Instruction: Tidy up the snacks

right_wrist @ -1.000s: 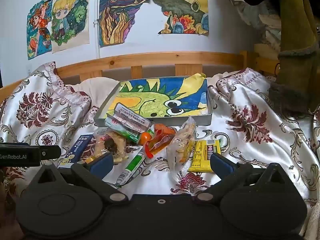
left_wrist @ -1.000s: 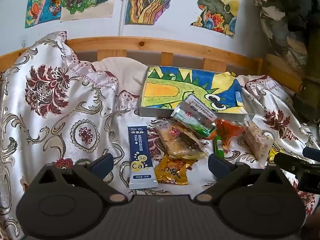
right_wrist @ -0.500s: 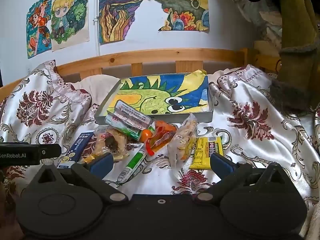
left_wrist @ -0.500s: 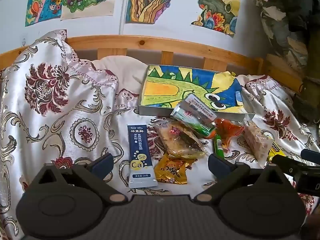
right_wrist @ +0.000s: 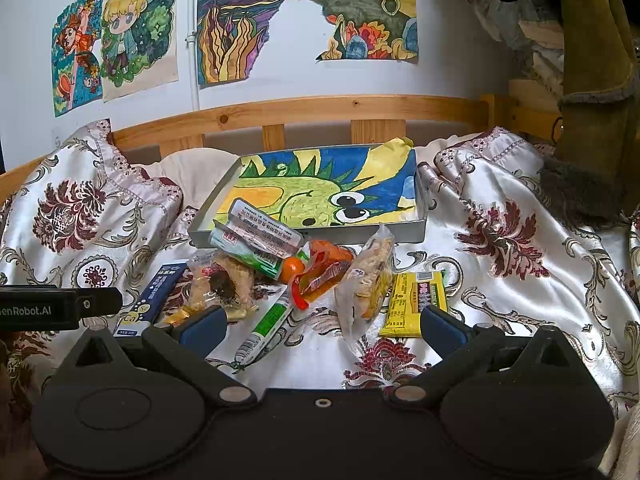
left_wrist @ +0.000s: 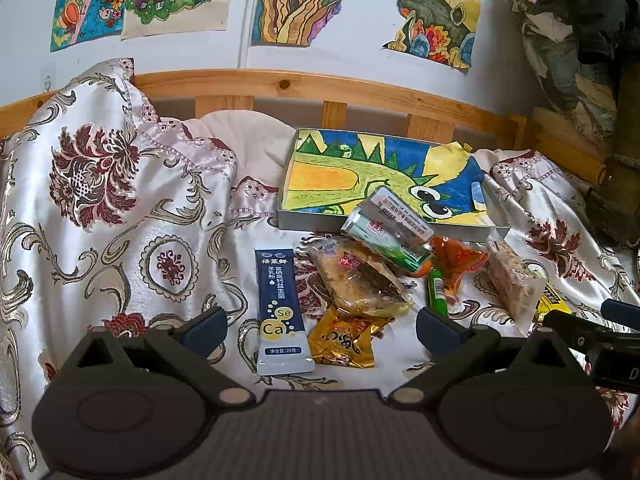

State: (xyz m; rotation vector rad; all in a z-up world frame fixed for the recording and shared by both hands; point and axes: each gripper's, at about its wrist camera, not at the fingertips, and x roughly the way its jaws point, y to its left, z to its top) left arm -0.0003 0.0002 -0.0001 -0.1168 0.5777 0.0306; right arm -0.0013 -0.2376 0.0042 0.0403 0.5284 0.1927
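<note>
The snacks lie in a loose heap on the satin floral bedspread [left_wrist: 120,240], just in front of a shallow grey tray [right_wrist: 419,216] lined with a crayon dinosaur drawing. A flat navy sachet [left_wrist: 280,308] lies lengthwise, its long axis pointing toward the tray. Beside it sit a crinkled gold wrapper [left_wrist: 344,338], a clear-wrapped pastry [left_wrist: 360,280], and a green-and-white packet [left_wrist: 388,228] propped against the tray's near wall. A slim green tube [right_wrist: 266,324] points diagonally; a flat yellow bar [right_wrist: 414,298] lies farthest right. The left gripper [left_wrist: 320,326] and right gripper [right_wrist: 322,326] both hover with jaws spread wide, empty, touching nothing.
</note>
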